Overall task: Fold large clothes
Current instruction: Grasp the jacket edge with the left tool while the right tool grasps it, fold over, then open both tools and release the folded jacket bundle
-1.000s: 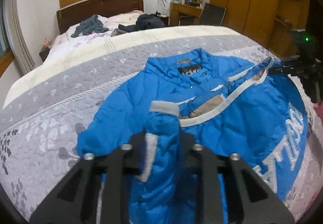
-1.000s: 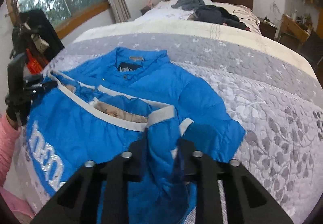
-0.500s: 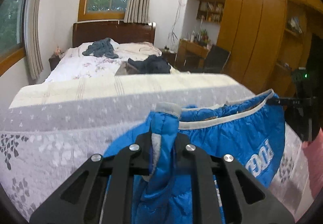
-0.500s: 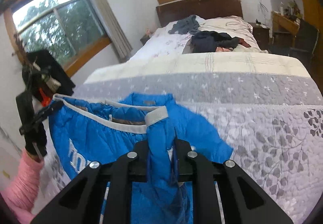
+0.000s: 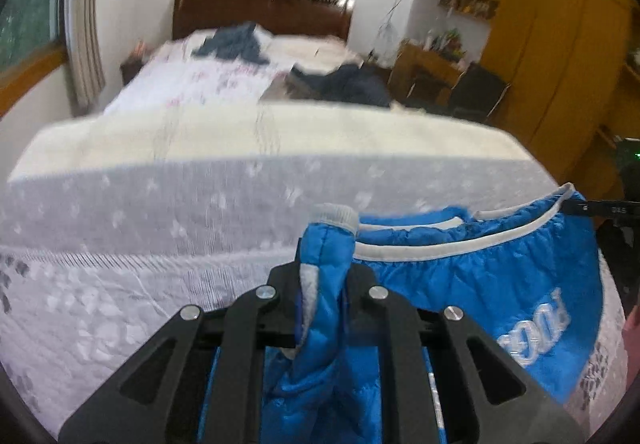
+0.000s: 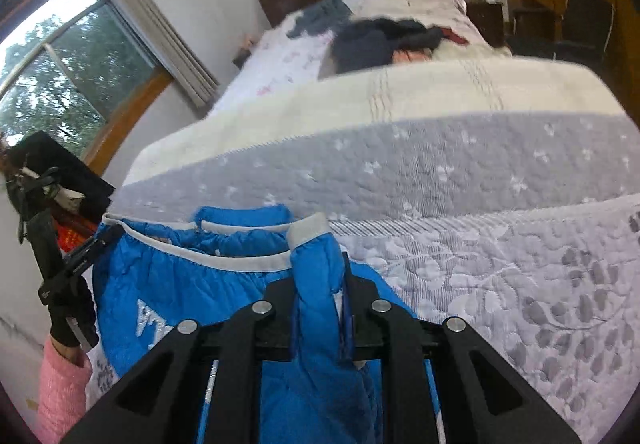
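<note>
A blue puffer jacket with white trim and white lettering hangs lifted over the bed. My left gripper is shut on a sleeve with a grey cuff, bunched with the jacket's edge. The white-trimmed hem stretches right to my right gripper. In the right wrist view the right gripper is shut on the other grey-cuffed sleeve of the jacket. The hem runs left to the left gripper, held by a gloved hand with a pink sleeve. The jacket's collar and body are hidden below.
A grey floral quilt with a cream band covers the bed beneath. Behind it lies a second bed with dark clothes and a wooden headboard. A desk and chair and a wardrobe stand at right; windows are at left.
Both grippers rose with the jacket, lifting it off the quilt. The collar and flat front dropped out of view, and the hem now hangs stretched between the grippers.
</note>
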`<state>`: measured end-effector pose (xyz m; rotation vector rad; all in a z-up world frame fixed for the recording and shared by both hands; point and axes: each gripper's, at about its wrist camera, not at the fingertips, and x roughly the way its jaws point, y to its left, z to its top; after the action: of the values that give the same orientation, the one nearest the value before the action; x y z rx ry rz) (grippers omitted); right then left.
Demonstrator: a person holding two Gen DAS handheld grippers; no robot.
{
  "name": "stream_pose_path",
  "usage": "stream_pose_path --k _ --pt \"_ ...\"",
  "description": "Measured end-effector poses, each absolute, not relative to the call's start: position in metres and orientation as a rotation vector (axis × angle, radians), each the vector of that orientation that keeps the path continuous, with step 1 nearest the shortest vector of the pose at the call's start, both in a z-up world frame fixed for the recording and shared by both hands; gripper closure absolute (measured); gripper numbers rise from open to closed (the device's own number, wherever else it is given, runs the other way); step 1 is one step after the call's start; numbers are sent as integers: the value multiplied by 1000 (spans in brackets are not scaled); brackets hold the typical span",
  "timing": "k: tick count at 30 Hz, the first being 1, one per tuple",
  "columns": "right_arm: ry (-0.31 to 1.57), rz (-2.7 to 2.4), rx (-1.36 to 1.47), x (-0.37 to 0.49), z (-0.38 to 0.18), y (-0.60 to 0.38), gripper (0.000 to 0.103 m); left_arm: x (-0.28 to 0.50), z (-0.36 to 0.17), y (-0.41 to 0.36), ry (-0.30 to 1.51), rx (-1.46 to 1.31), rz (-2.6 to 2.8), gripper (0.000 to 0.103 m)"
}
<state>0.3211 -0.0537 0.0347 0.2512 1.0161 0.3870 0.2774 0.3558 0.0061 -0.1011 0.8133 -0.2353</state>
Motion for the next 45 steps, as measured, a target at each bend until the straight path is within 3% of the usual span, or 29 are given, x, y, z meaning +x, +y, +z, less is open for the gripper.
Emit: stream_pose_path --k 7,12,15,18,20,30,41,44,45 --pt "1112 349 291 344 -24 -53 86 300 -43 375 927 -191 -227 88" --pt "1135 334 349 347 -46 -58 82 305 -58 382 971 -234 -220 80" --pt "1125 326 363 346 -38 -61 77 303 -53 385 988 -244 -189 66" --pt "1098 305 351 333 -20 -70 66 293 -38 399 976 -313 -180 64" --pt "1073 327 365 320 -6 -79 65 283 -22 410 941 -361 -165 60" --pt "1054 393 396 219 18 -112 52 175 24 415 881 -358 -139 55" --pt "1095 414 419 143 -16 -122 45 100 -5 362 935 -283 -162 50" --pt "1103 419 414 143 -26 -117 45 96 -17 356 932 -266 -150 49" --pt "1107 422 409 143 -29 -115 50 95 -20 353 921 -236 -138 49"
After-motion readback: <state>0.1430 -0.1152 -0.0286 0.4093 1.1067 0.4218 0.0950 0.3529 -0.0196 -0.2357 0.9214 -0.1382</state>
